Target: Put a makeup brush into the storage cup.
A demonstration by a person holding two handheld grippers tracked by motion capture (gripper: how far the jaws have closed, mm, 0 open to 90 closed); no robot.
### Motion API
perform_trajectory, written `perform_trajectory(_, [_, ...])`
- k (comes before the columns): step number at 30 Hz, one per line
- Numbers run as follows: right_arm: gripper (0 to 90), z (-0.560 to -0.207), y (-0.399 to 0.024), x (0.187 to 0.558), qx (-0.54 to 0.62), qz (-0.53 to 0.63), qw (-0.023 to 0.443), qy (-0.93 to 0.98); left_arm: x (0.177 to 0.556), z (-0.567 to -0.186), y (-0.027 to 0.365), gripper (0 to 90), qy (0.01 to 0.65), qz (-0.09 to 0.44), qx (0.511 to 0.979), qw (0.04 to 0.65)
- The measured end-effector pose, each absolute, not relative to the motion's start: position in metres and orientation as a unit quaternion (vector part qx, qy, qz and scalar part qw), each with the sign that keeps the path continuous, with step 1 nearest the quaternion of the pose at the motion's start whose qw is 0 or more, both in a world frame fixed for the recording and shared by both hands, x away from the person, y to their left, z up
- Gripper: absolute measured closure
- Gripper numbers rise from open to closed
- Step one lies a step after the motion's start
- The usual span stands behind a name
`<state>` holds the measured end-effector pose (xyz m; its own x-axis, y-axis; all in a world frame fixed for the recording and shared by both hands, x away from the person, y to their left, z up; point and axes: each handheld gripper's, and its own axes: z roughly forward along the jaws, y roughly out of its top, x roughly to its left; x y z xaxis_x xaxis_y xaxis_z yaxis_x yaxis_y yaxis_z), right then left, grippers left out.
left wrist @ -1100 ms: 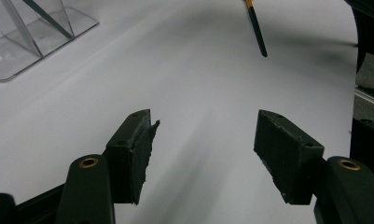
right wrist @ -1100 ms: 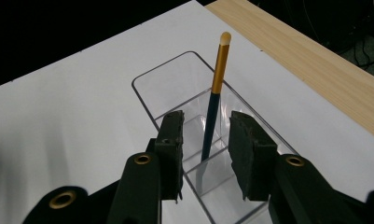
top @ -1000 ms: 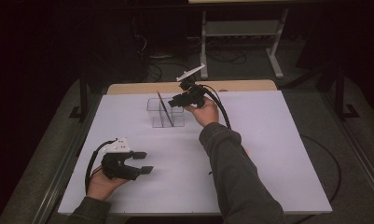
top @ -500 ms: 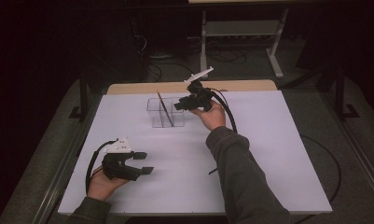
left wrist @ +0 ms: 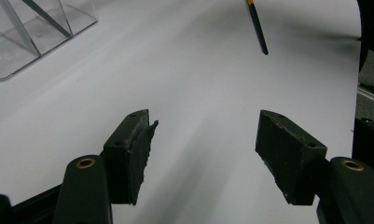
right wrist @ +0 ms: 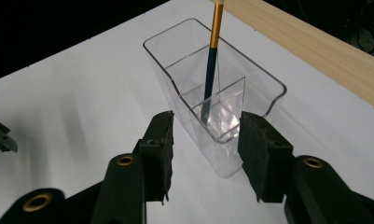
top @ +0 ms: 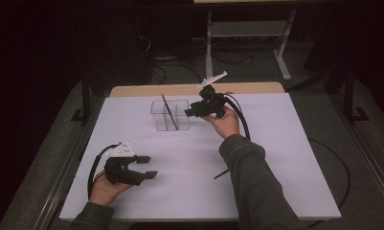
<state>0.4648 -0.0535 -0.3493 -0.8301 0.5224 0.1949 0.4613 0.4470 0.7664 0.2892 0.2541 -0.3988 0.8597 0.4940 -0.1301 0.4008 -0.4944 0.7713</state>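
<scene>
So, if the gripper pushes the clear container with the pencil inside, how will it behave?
The clear container looks thin-walled and light, so it would probably slide on the smooth white table. The pencil leans high above its rim, so a high push might tip it.

My white table (top: 276, 158) carries a clear divided holder (top: 169, 115) toward twelve o'clock. A dark pencil (top: 221, 174) lies loose on it near five o'clock.

A clear plastic divided holder (top: 169, 115) is seen on the white table (top: 285, 143), with a thin dark pencil (top: 169, 111) leaning in it. The right gripper (top: 189, 111), jaws just opened further, is held just beside the holder; the left gripper (top: 147, 167) is held apart near the table's front, jaws parted and empty.
</scene>
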Motion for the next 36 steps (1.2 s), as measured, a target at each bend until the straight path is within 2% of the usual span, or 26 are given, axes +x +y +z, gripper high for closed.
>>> perform_trajectory(19, [43.6,-0.348,-0.097,0.441,0.307,0.431,0.043,0.847,0.291,-0.400,0.253,34.5,0.258,0.056,0.865,0.426])
perform_trajectory(36, [41.7,-0.358,-0.132,0.415,0.323,0.442,0.043,0.836,0.291,-0.400,0.250,33.5,0.259,0.053,0.864,0.428])
